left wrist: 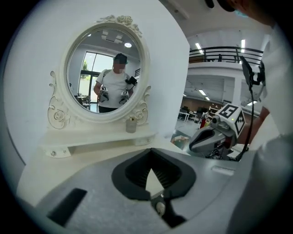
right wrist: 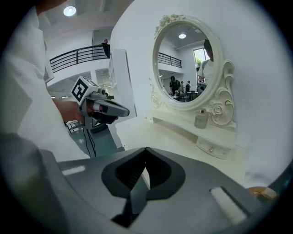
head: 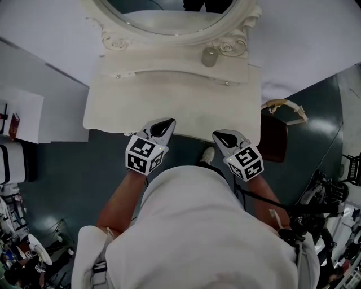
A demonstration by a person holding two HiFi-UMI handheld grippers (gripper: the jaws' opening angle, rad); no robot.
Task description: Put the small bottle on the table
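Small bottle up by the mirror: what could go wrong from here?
1. The small bottle stands close beside the mirror's carved frame on the raised shelf, so a jaw may catch the carving or tip it.
2. Both the left gripper and right gripper are shut and empty at the near edge of the table; reaching in unopened would probably knock the bottle over.

We count 1 small bottle (head: pixel 209 56), far right on the shelf (head: pixel 169 63). 1 shelf, w/ 2 knobs on its front: left knob (head: pixel 118 75) & right knob (head: pixel 227 83). 1 oval mirror (head: pixel 163 14) behind it, 1 table (head: pixel 169 107) under it. 2 grippers at the near edge: left gripper (head: pixel 168 122), right gripper (head: pixel 219 135). Each has 1 marker cube, so 2 total: left cube (head: pixel 144 155), right cube (head: pixel 246 162). 1 person (left wrist: pixel 114 84) reflected in the mirror, per the left gripper view.
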